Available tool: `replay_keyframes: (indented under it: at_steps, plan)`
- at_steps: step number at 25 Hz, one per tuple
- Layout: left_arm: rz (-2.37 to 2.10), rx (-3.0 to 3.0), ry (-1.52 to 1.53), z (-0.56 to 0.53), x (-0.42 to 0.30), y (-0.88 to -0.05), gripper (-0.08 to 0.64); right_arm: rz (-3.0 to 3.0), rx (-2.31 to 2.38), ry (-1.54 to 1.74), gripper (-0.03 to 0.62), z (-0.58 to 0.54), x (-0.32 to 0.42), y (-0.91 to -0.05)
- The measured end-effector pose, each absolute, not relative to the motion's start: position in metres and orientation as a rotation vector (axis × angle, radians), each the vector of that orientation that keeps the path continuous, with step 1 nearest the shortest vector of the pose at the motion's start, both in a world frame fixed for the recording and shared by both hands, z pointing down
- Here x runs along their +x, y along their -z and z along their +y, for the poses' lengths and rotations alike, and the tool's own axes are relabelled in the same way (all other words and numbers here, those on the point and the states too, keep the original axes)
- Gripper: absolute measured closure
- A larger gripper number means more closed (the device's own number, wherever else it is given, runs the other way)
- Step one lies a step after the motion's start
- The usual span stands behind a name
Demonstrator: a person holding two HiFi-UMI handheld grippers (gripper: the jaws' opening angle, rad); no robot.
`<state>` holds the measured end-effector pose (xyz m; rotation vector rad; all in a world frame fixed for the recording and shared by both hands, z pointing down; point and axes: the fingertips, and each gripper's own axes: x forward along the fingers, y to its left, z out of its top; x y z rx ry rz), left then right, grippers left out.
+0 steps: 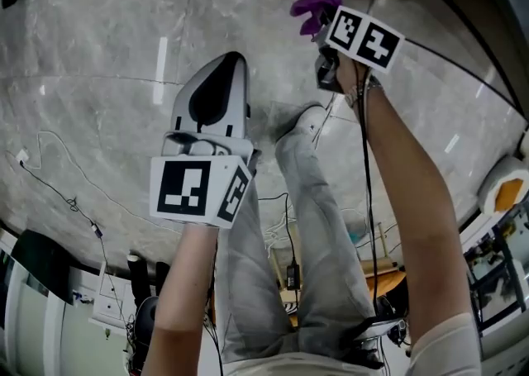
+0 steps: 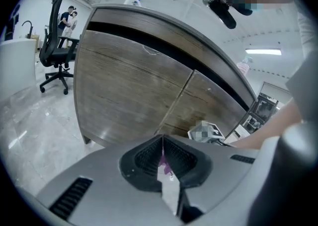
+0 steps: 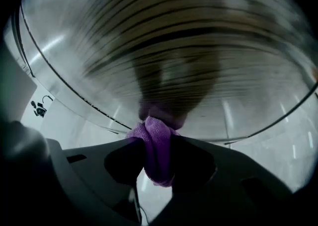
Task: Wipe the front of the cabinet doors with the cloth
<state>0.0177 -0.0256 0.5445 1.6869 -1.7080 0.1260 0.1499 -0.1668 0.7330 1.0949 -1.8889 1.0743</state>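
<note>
Nearest, the left gripper [image 1: 225, 77] is idling, clenched on nothing, while farther out the right gripper [image 3: 158, 163] is clamping the bunched purple cloth [image 3: 156, 145] against the cabinet door [image 3: 164, 41], where so little padding is risking bare jaw tips scraping wood.

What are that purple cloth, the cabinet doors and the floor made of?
Cloth: likely microfibre, its surface fuzzy with fine loops.
Cabinet doors: wood or wood-look laminate, grey-brown grain streaks with a faint sheen.
Floor: polished stone or tile, marbled grey veins and light reflections.
</note>
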Motion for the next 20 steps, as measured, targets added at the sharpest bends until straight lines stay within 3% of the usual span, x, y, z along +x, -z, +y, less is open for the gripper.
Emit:
replay_keyframes:
  at_steps: [11, 20]
  plan:
    - [-1.499, 1.866, -0.126, -0.085, 0.196, -0.543, 0.543, -1.809, 1.177, -1.052, 0.457, -0.185, 0.327, -0.750]
    - [-1.365, 1.947, -0.190, -0.085, 0.254, -0.542, 0.543, -1.772, 1.325, -1.035, 0.457, -0.199, 0.419, -0.735]
